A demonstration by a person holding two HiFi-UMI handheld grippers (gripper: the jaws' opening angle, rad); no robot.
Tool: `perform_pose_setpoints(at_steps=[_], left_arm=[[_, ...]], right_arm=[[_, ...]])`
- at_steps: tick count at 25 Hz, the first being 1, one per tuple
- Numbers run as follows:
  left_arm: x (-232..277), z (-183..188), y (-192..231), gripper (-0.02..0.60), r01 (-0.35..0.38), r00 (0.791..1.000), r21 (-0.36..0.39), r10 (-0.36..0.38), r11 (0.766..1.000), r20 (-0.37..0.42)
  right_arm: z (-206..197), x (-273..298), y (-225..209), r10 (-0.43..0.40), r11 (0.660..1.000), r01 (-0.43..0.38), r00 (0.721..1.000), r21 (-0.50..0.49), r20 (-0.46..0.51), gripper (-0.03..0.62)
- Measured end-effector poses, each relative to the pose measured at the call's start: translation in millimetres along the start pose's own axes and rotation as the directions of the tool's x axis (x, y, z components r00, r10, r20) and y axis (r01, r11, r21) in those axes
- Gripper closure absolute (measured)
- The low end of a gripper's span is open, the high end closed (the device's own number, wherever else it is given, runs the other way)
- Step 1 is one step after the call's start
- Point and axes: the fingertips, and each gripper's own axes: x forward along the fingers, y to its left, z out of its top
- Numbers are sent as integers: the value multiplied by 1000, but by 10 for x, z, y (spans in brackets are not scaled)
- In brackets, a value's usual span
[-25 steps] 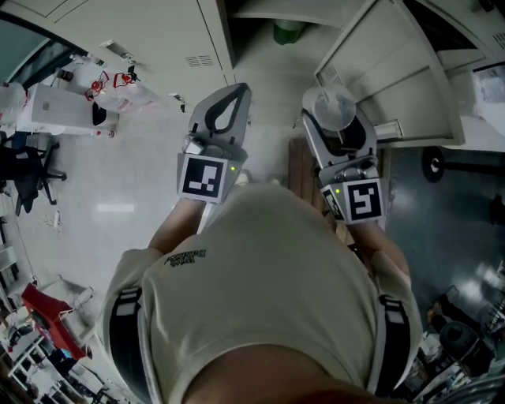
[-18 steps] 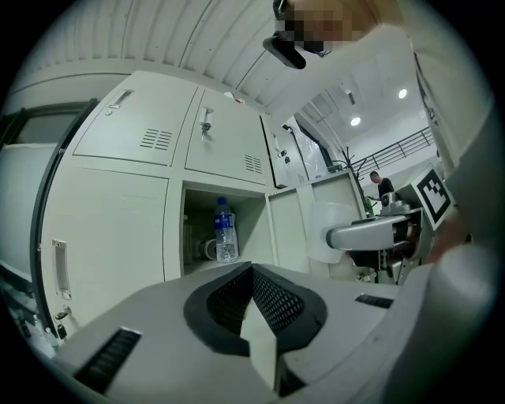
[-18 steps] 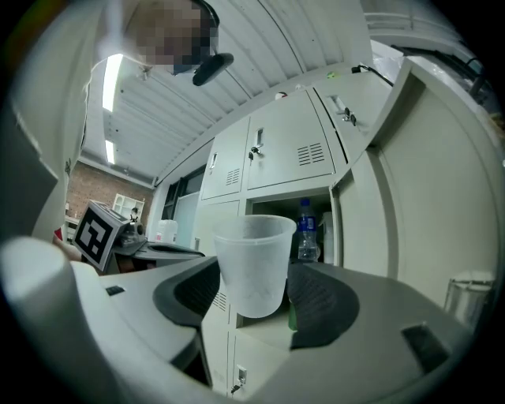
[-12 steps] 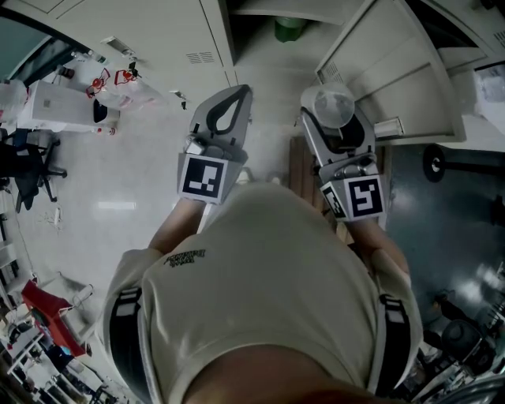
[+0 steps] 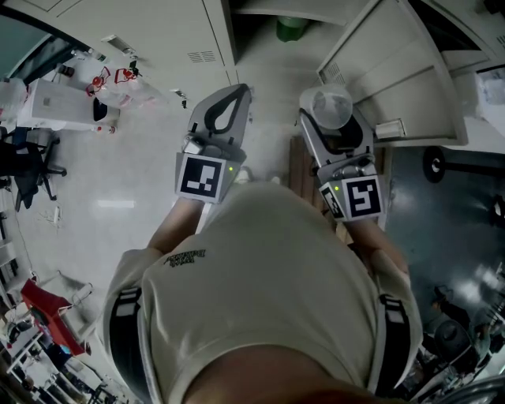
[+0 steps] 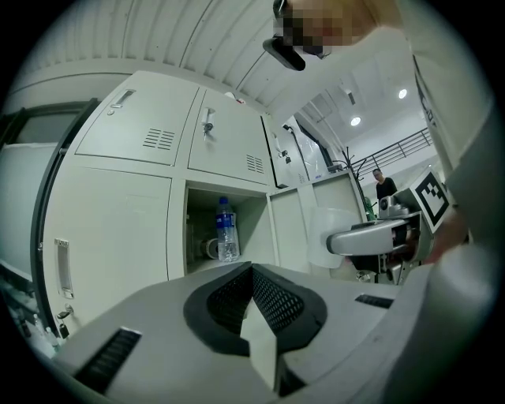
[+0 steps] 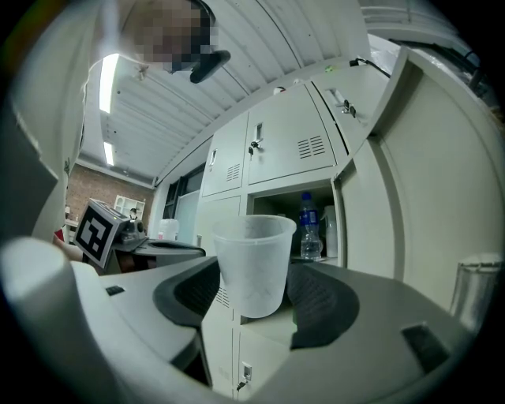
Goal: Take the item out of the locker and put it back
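Note:
A translucent plastic cup (image 7: 251,260) stands upright between the jaws of my right gripper (image 7: 254,298), which is shut on it. From the head view the cup (image 5: 332,106) shows from above, held in front of the open locker compartment (image 5: 272,20). My left gripper (image 5: 233,93) hangs level beside it, shut with nothing in it; its pads (image 6: 264,296) meet at the tips. Inside the compartment stand a water bottle (image 6: 226,229) with a blue label and a mug (image 6: 211,248). The bottle (image 7: 309,225) also shows behind the cup.
The locker door (image 5: 394,71) stands swung open on the right, close to my right gripper. Shut locker doors (image 6: 138,130) lie above and to the left of the compartment. White boxes and bags (image 5: 71,102) sit on the floor at the left.

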Motion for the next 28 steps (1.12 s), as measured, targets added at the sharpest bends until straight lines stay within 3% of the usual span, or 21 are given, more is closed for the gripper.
perform_pose_setpoints(at_steps=[21,28], left_arm=[[219,145,208,569,15,1000,18,-15,1000,17],[410,155,394,569,5,1000,28,-6,1000,7]], right_arm=[[130,374,-55,-2,999,2,1000,-45,-2,319],[206,658,-252,-47,997,48,999,-65,21,319]])
